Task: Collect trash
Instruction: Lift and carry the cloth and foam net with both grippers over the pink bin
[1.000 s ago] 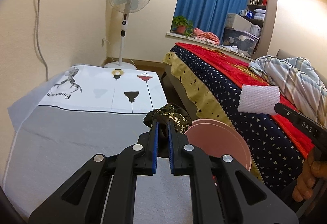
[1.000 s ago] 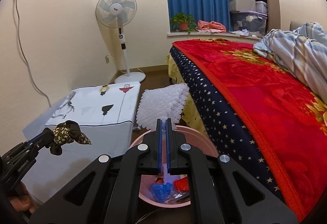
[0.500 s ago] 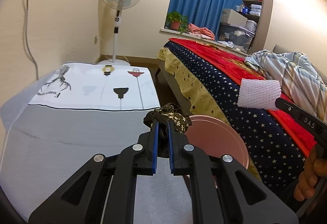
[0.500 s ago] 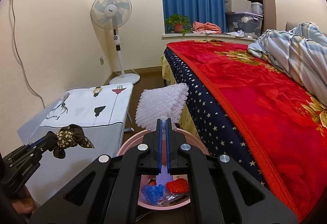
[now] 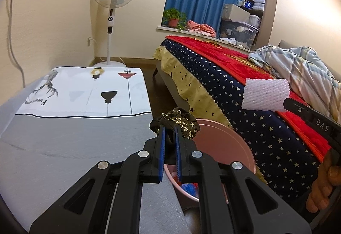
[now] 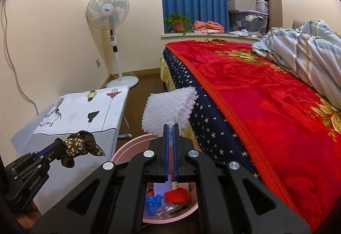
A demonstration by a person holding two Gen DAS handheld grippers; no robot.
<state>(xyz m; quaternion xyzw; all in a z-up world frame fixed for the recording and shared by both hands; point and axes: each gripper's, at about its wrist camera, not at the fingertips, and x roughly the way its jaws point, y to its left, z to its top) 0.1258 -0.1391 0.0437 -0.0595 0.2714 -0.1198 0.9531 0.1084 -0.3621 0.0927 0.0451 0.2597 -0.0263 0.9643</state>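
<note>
Both loads now near the pink bin

Our left gripper [image 5: 169, 133] pinches the floral cloth scrap [image 5: 179, 122], carried closer to the pink bin [image 5: 226, 144] rim; our right gripper [image 6: 170, 133] clamps the white foam netting [image 6: 168, 109] above it; 2 drops remain.

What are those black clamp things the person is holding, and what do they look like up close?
Each hand carries a handheld gripper. The left gripper and right gripper look alike: matte black plastic linkage arms with triangular cut-outs, round silver pivot bolts, and two flat narrow jaws lined with ridged blue pads. White lettering is printed on the sides of the bodies. No cables or sleeves show; only part of a bare hand is visible.
</note>
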